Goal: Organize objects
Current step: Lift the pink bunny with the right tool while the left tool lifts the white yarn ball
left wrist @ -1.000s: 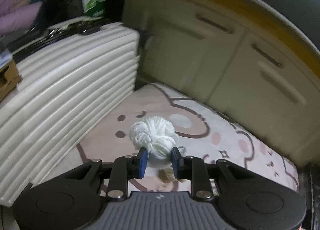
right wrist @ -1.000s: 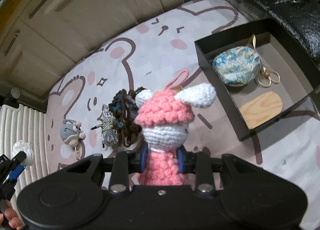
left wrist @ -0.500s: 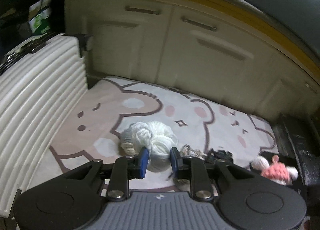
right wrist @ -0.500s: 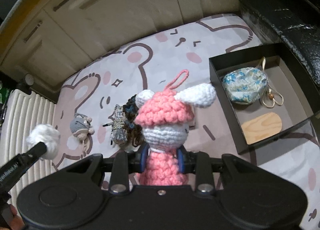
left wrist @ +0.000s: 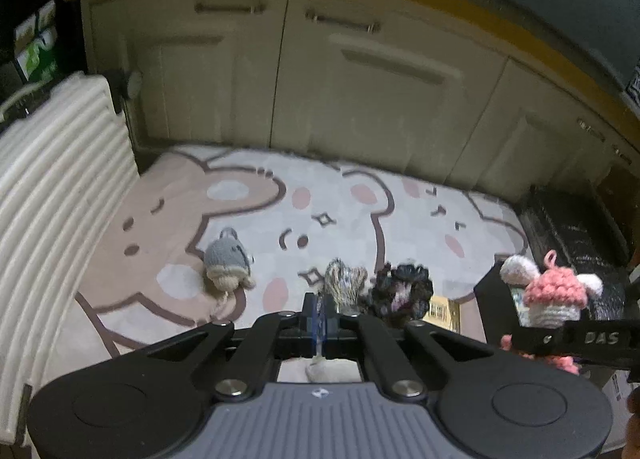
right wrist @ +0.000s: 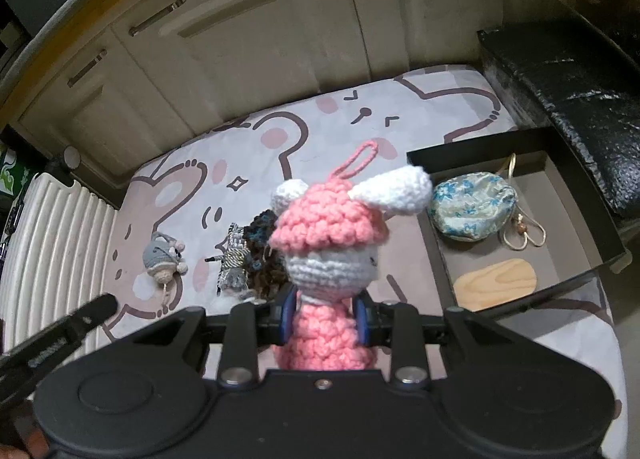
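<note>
My right gripper (right wrist: 324, 313) is shut on the body of a pink and white crochet doll (right wrist: 332, 227), held upright above the mat. The doll (left wrist: 552, 295) also shows at the right of the left wrist view. My left gripper (left wrist: 320, 311) has its jaws together. A white yarn ball (left wrist: 328, 371) shows blurred just beneath them, and a pale strand runs from it up between the pads. An open black box (right wrist: 440, 255) at the right holds a blue patterned pouch (right wrist: 472, 211) and a wooden piece (right wrist: 496, 283).
On the bear-print mat (left wrist: 360, 219) lie a grey crochet doll (left wrist: 228, 263), a striped yarn bundle (left wrist: 344, 283) and a dark yarn bundle (left wrist: 404, 291). A white ribbed case (left wrist: 52, 199) stands at the left. Cream cabinets (left wrist: 360, 79) stand behind, with a black bench (right wrist: 580, 99) at the right.
The left jaws went from holding the white yarn ball between wide pads to closed, with the ball now below them. The left view swung right. The right gripper rose slightly with the doll.
</note>
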### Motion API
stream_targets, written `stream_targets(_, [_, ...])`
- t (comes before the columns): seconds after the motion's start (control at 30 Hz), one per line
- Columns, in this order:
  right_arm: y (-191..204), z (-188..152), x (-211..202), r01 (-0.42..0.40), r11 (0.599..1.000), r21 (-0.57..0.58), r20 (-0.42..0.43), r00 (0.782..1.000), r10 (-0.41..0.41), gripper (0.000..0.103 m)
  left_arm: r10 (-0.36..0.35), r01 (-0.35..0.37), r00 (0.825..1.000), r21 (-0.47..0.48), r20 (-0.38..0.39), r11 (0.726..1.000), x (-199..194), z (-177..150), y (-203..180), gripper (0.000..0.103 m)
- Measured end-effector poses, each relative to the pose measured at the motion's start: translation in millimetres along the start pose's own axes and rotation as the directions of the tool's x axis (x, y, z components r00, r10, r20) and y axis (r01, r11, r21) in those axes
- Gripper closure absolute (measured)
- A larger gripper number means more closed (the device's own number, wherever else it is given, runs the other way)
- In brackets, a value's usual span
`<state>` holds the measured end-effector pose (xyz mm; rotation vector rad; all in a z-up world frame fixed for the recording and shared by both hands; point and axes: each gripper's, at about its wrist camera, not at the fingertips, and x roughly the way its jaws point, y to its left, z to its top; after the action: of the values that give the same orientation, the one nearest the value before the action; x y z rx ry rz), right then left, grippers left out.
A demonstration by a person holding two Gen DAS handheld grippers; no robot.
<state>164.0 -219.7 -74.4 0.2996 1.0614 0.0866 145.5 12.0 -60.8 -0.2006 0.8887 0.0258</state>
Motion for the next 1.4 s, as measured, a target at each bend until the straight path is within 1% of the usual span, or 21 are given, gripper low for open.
stream_targets(0.03, [-1,0,0,0.0,1.0,0.002,-0.001,1.0,0.0,0.072,-0.004,0.004,1.0,0.0,-0.029,1.0,7,0,0,0.088])
stream_targets(0.07, [-3,1,1,0.002,1.0,0.004,-0.004,1.0,-0.002,0.072,-0.007,0.007,0.998,0.003,-0.055,1.0,14,-2,0,0.081])
stream_targets(0.1, [-5,1,2,0.002,1.0,0.007,-0.009,1.0,-0.002,0.072,-0.012,0.013,0.996,0.007,-0.087,1.0,22,-3,0,0.067])
stream_targets(0.13, [-6,2,3,-0.001,1.0,0.01,-0.012,1.0,0.001,0.072,-0.02,0.022,0.992,0.014,-0.124,1.0,30,-6,-2,0.056])
stream_targets(0.17, [-7,2,4,-0.004,1.0,0.011,-0.015,1.0,0.004,0.072,-0.026,0.031,0.988,0.027,-0.153,0.999,38,-8,-3,0.052])
stream_targets(0.23, [-9,4,6,-0.007,1.0,0.011,-0.021,1.0,0.008,0.072,-0.019,0.037,0.979,0.085,-0.201,0.996,53,-13,-12,0.038])
stream_targets(0.3, [-9,4,9,-0.011,1.0,0.008,-0.028,1.0,0.011,0.072,0.006,0.032,0.972,0.162,-0.234,0.986,68,-21,-23,0.035])
stream_targets(0.37, [-9,5,12,-0.015,1.0,0.003,-0.035,0.999,0.015,0.072,0.03,0.027,0.967,0.218,-0.253,0.976,80,-26,-30,0.035])
stream_targets(0.43, [-8,5,14,-0.019,1.0,-0.005,-0.042,0.999,0.019,0.072,0.042,0.027,0.962,0.248,-0.269,0.969,92,-30,-35,0.035])
stream_targets(0.53, [-6,5,18,-0.024,1.0,-0.016,-0.053,0.998,0.023,0.072,0.036,0.039,0.956,0.25,-0.292,0.968,107,-30,-38,0.035])
stream_targets(0.67, [-8,7,24,-0.021,1.0,-0.024,-0.066,0.998,0.019,0.072,0.036,0.051,0.941,0.246,-0.336,0.968,126,-33,-41,0.035])
stream_targets(0.8, [-12,9,29,-0.016,1.0,-0.023,-0.078,0.997,0.014,0.072,0.021,0.067,0.933,0.23,-0.358,0.971,138,-35,-43,0.035])
stream_targets(0.83, [-12,9,30,-0.015,1.0,-0.024,-0.08,0.997,0.013,0.072,0.014,0.071,0.932,0.221,-0.361,0.973,140,-35,-43,0.037])
stream_targets(0.87, [-12,9,31,-0.013,1.0,-0.024,-0.082,0.997,0.011,0.072,0.018,0.066,0.932,0.217,-0.362,0.974,142,-35,-43,0.038])
stream_targets(0.9, [-13,9,32,-0.012,1.0,-0.026,-0.084,0.996,0.01,0.072,0.024,0.059,0.932,0.219,-0.36,0.974,144,-35,-43,0.042])
stream_targets(0.93, [-12,10,32,-0.011,1.0,-0.028,-0.085,0.996,0.008,0.072,0.045,0.031,0.936,0.207,-0.35,0.978,145,-35,-43,0.047])
stream_targets(1.03, [-13,10,34,-0.007,0.999,-0.035,-0.09,0.996,0.004,0.072,0.041,0.033,0.932,0.198,-0.359,0.98,147,-33,-43,0.05])
stream_targets(1.2, [-12,10,32,-0.01,0.999,-0.043,-0.085,0.996,0.006,0.072,0.056,0.03,0.931,0.227,-0.36,0.973,140,-32,-47,0.053])
stream_targets(1.27, [-11,10,29,-0.013,0.999,-0.051,-0.075,0.997,0.009,0.072,0.05,0.035,0.936,0.23,-0.349,0.973,133,-30,-50,0.053])
stream_targets(1.4, [-10,10,19,-0.027,0.998,-0.059,-0.048,0.999,0.024,0.072,0.017,0.052,0.954,0.222,-0.299,0.974,113,-21,-55,0.053])
